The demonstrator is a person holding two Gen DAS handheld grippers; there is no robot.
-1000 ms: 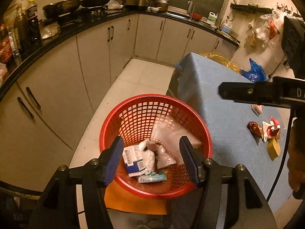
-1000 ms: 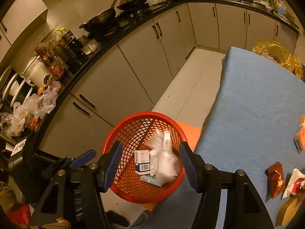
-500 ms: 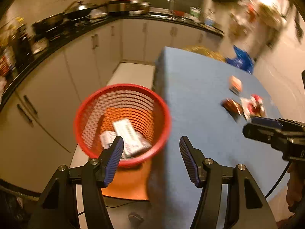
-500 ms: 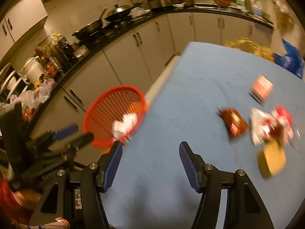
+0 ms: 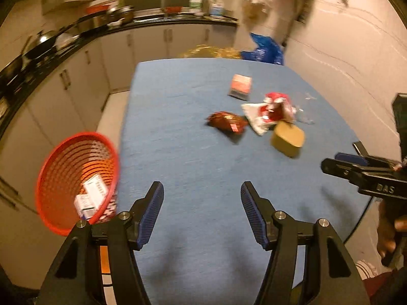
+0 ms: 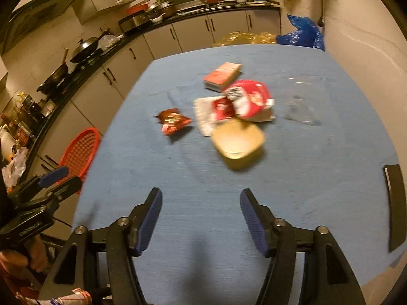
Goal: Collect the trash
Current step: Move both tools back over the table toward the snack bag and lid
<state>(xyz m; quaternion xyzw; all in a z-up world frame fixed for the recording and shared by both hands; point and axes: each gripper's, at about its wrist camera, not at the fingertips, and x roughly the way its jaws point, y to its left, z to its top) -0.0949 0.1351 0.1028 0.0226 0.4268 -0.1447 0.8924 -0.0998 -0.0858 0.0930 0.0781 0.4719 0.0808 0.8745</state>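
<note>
Trash lies in a loose pile on the blue table [image 5: 188, 167] [image 6: 203, 172]: a red-brown snack wrapper [image 5: 226, 122] [image 6: 173, 122], a red-and-white wrapper [image 5: 269, 109] [image 6: 244, 99], a tan tub [image 5: 287, 138] [image 6: 237, 139], a red box [image 5: 240, 86] [image 6: 222, 75] and clear plastic [image 6: 302, 109]. The red mesh basket [image 5: 63, 167] [image 6: 81, 145] stands on the floor left of the table, with small boxes inside. My left gripper [image 5: 202, 203] and right gripper [image 6: 201, 208] hover over the near part of the table, short of the pile. The jaws of both are opening, with nothing between them.
A counter with pans [image 6: 86, 45] and cabinets runs along the left and back. A blue bag [image 6: 302, 34] hangs beyond the table's far end. A black flat object [image 6: 394, 203] lies at the table's right edge. A hand [image 5: 389, 233] holds the right gripper.
Both grippers swung right, away from above the basket and over the table. The basket slid to the left of both views and the trash pile came in ahead.
</note>
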